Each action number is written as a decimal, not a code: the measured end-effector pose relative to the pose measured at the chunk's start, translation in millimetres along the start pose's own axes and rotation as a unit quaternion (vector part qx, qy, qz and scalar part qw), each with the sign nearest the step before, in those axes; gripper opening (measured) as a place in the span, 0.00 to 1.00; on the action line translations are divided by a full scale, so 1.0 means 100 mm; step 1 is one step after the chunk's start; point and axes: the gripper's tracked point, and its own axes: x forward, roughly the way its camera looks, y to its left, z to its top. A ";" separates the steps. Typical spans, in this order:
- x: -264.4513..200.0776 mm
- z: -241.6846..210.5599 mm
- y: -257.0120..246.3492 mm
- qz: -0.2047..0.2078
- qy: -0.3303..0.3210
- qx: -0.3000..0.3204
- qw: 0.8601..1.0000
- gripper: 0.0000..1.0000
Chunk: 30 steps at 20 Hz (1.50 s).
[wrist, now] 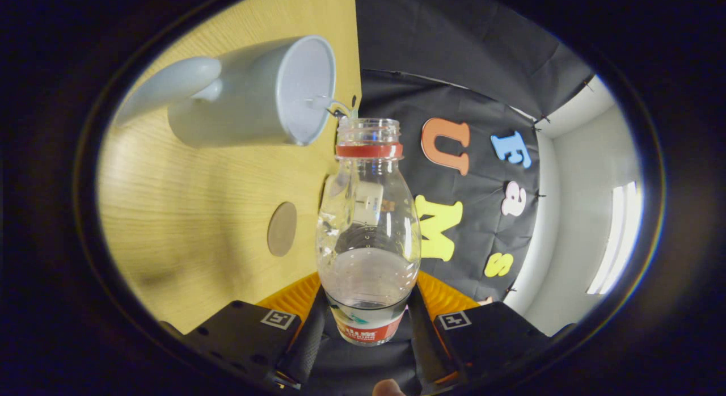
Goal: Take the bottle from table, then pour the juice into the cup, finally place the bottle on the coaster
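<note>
Bottle (368, 226), clamped in the claw (367, 322) and tipped at the cup (255, 95), may dribble juice onto the surface (187, 214) if its mouth drifts off the rim.

The bottle (368, 226) is clear, with a red neck ring and a red and white label. The cup (255, 95) is white or perhaps pale grey. The coaster (282, 228) is dull brown on a yellowish wood-grained desk (193, 214).

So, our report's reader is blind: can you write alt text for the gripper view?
The gripper is shut on a clear bottle, tipped so liquid runs from its open mouth into a white cup. A round coaster lies on the wooden table.
</note>
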 end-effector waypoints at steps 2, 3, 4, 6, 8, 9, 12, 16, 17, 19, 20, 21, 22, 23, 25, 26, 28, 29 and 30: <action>0.00 -0.01 -0.02 -0.002 0.000 -0.006 1.000 0.76; 0.00 -0.01 -0.03 -0.003 0.001 -0.008 1.000 0.76; 0.00 -0.01 -0.05 -0.003 0.001 -0.011 1.000 0.76; -0.01 -0.02 -0.08 -0.003 0.002 -0.017 1.000 0.76; -0.01 -0.03 -0.12 -0.005 0.002 -0.023 1.000 0.76; 0.00 -0.04 -0.15 -0.007 0.002 -0.026 1.000 0.76; 0.01 -0.05 -0.22 -0.010 0.003 -0.035 0.999 0.76; 0.02 -0.05 -0.26 -0.012 0.003 -0.047 0.999 0.76; 0.03 -0.07 -0.27 -0.012 0.003 -0.050 0.999 0.76; 0.03 -0.08 -0.30 -0.015 0.003 -0.055 0.998 0.76; 0.04 -0.08 -0.31 -0.014 0.002 -0.058 0.998 0.76; 0.04 -0.09 -0.31 -0.014 0.003 -0.061 0.998 0.76; 0.04 -0.09 -0.32 -0.015 0.002 -0.065 0.998 0.76; 0.05 -0.08 -0.34 -0.017 0.002 -0.070 0.997 0.76; 0.05 -0.09 -0.38 -0.019 0.002 -0.076 0.997 0.76; 0.05 -0.09 -0.40 -0.019 0.002 -0.079 0.997 0.76; 0.06 -0.09 -0.44 -0.021 0.001 -0.084 0.996 0.76; 0.05 -0.09 -0.46 -0.023 0.001 -0.089 0.996 0.76; 0.05 -0.09 -0.48 -0.024 0.001 -0.092 0.995 0.76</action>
